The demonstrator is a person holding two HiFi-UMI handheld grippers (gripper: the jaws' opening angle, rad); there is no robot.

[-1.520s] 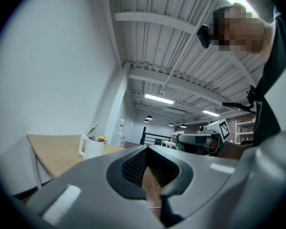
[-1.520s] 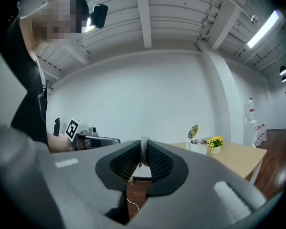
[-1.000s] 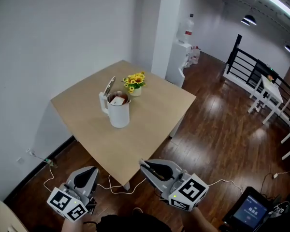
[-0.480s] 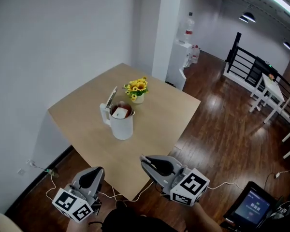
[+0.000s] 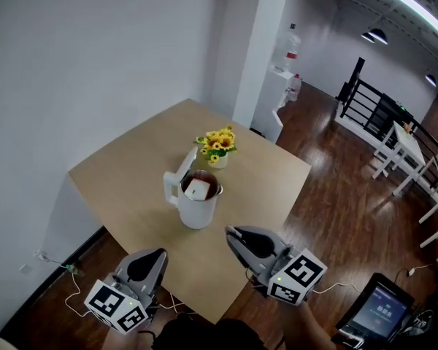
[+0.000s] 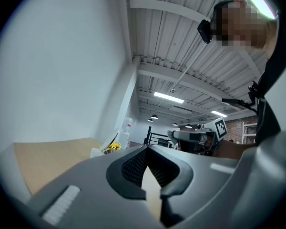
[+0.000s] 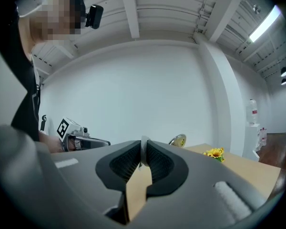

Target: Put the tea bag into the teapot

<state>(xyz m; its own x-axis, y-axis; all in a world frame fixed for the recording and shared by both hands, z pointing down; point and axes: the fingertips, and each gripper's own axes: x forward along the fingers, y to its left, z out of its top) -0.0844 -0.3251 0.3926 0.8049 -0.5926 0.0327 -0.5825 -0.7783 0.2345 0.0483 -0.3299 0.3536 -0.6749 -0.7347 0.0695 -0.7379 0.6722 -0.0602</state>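
Observation:
A white teapot [image 5: 198,204] stands on the wooden table [image 5: 124,173] with its lid tipped open. A pale tea bag [image 5: 198,189] lies inside its mouth. My left gripper [image 5: 160,253] hangs off the table's near corner, shut and empty. My right gripper [image 5: 231,230] is over the table's near right edge, just right of the pot, shut with nothing held. In the left gripper view the jaws [image 6: 145,149] meet at the tips, with the teapot [image 6: 98,151] far off. The right gripper view shows its jaws [image 7: 143,152] closed, the open lid [image 7: 178,140] beyond.
A small pot of yellow flowers [image 5: 219,143] stands just behind the teapot. White walls border the table's far sides, and a pillar [image 5: 259,49] rises at the back. Cables [image 5: 73,272] trail on the dark wood floor. A screen [image 5: 379,318] sits at lower right.
The view has shifted, so the table and teapot now lie closer to both grippers. The right gripper has come over the table's edge. Both stay shut.

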